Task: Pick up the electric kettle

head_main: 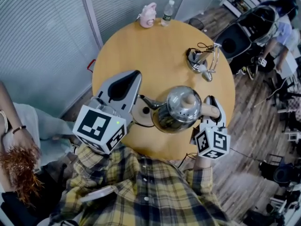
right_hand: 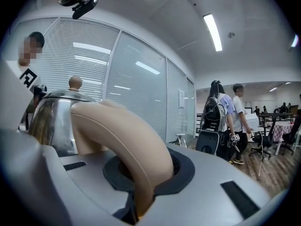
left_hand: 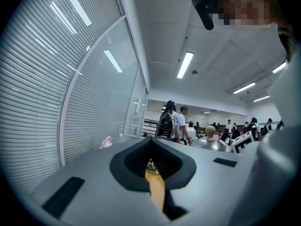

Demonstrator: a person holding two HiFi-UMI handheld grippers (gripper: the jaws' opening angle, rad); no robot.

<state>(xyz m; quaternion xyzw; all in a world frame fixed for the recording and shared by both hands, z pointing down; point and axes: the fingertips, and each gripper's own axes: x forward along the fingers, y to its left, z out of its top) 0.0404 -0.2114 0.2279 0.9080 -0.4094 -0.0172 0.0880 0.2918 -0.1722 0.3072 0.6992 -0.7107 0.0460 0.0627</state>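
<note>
One gripper does the work: the right gripper (head_main: pixel 215 113) is clamped on the kettle (head_main: pixel 182 108) by its handle (right_hand: pixel 127 140), the part made for carrying, so the body hangs level and appears to be clear of the base (head_main: pixel 142 117) (a judgement from above). Left of the kettle, the left gripper (head_main: pixel 134 77) hovers with jaws nearly together and nothing between them. Only the head view shows the base and surface (head_main: pixel 155 51). Only the right gripper view shows the handle filling the jaws.

My left gripper (head_main: pixel 135 76) points out level from my chest, jaws together and empty; my right gripper (head_main: pixel 212 102) clamps the kettle handle (right_hand: pixel 127 131) between its jaws.
</note>
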